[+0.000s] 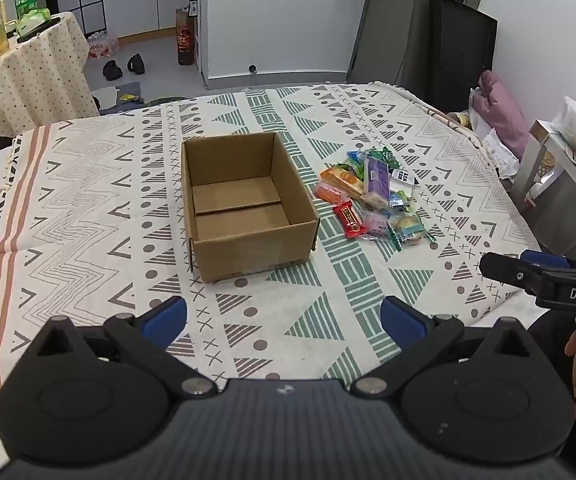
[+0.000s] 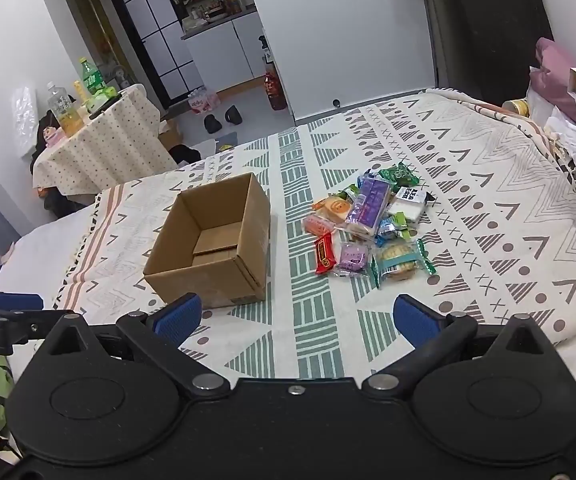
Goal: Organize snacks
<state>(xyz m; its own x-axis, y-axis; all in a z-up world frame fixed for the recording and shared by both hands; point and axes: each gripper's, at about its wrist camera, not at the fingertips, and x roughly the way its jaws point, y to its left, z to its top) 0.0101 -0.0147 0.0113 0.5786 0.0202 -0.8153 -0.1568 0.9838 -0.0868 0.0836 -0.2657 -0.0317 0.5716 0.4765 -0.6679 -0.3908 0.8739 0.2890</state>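
Observation:
An open, empty cardboard box sits on the patterned bedspread. Just right of it lies a pile of wrapped snacks, among them a red packet, a long purple packet and a green-edged biscuit pack. My left gripper hovers near the bed's front edge, open, nothing between its blue pads. My right gripper is likewise open and empty, short of the box and pile. The right gripper also shows at the left wrist view's right edge.
A small round table with bottles stands off the bed's far left. A black panel leans on the far wall. Pink bedding and a white side table crowd the right side.

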